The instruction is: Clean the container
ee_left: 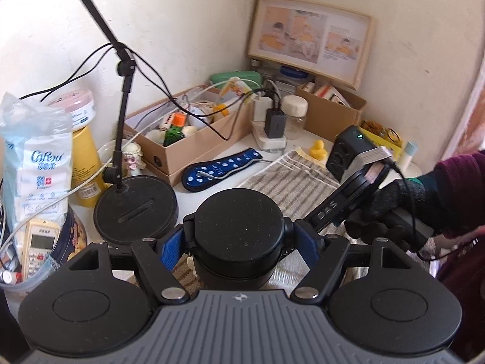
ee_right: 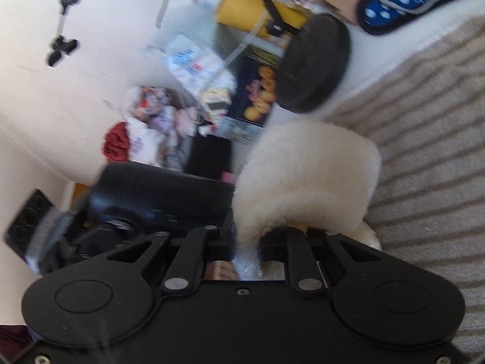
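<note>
Left tongs [ee_left: 239, 242] clamp black container [ee_left: 239, 227] over striped towel [ee_left: 291, 185]; right tongs [ee_right: 247, 239], blurred, apparently pinch white fleece cloth [ee_right: 306, 179], unseen leftward.

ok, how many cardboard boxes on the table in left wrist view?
2. The long box of clutter sits mid-table, behind the blue spotted pad. The smaller box stands in the back corner under the picture frame. Others may be hidden.

Container [ee_left: 239, 230] body hidden; right tongs' [ee_right: 247, 239] tips perhaps cloth-covered.
</note>
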Tool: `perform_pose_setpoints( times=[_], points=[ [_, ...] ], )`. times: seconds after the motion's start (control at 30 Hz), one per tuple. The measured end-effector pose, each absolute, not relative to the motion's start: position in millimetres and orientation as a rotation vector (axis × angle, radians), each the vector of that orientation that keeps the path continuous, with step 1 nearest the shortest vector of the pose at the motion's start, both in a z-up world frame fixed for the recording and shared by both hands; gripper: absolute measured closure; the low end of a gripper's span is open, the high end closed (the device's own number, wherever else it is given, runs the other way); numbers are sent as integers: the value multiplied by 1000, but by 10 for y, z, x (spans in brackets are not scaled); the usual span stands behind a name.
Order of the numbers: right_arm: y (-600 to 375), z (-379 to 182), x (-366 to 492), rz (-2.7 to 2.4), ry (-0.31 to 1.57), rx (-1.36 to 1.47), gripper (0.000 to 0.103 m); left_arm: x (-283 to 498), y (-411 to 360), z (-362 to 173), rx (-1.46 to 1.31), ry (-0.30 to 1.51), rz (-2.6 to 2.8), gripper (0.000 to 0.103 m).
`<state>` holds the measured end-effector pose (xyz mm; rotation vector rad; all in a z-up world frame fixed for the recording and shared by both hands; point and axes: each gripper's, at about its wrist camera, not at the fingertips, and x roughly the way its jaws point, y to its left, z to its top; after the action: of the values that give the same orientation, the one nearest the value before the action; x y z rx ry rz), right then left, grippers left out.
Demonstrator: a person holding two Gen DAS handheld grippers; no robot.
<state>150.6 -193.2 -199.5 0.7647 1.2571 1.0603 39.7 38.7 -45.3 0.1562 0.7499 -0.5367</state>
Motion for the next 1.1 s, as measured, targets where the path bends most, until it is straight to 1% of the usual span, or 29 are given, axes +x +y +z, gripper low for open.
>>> perform_pose_setpoints(
  times=[0.13, 0.23, 0.3, 0.33, 0.4, 0.43, 0.53, 0.6, 0.8, 0.83, 0.87, 1.1],
  points=[
    [-1945, -2182, 1460, 1008, 1300, 796, 90, 453, 424, -448, 173, 762, -594, 28],
    [-1947, -2204, 1431, 990, 1301, 801, 90, 489, 422, -437, 153, 782, -585, 28],
    [-1952, -2187, 1424, 987, 1298, 799, 90, 505, 370, -429, 135, 809, -540, 27],
    [-1950, -2177, 1423, 989, 1297, 796, 90, 522, 333, -434, 115, 840, -497, 24],
    [-1947, -2148, 1421, 993, 1292, 788, 90, 558, 279, -450, 44, 904, -381, 21],
    [-1945, -2130, 1420, 995, 1288, 781, 90, 555, 265, -450, 0, 909, -309, 19],
    [-1949, -2085, 1422, 1005, 1277, 782, 90, 502, 246, -451, -166, 886, -144, 19],
    [-1953, -2053, 1425, 1011, 1273, 781, 90, 474, 185, -466, -224, 891, -100, 18],
    [-1953, -1958, 1431, 1034, 1258, 757, 90, 394, 154, -483, -221, 843, 5, 19],
    [-1960, -1941, 1429, 1038, 1253, 758, 90, 388, 145, -465, -190, 836, -12, 21],
    [-1966, -1925, 1428, 1041, 1248, 758, 90, 400, 139, -452, -154, 834, -44, 31],
    [-2035, -1797, 1428, 1064, 1201, 780, 90, 508, 241, -444, 59, 837, -386, 31]
  ],
)
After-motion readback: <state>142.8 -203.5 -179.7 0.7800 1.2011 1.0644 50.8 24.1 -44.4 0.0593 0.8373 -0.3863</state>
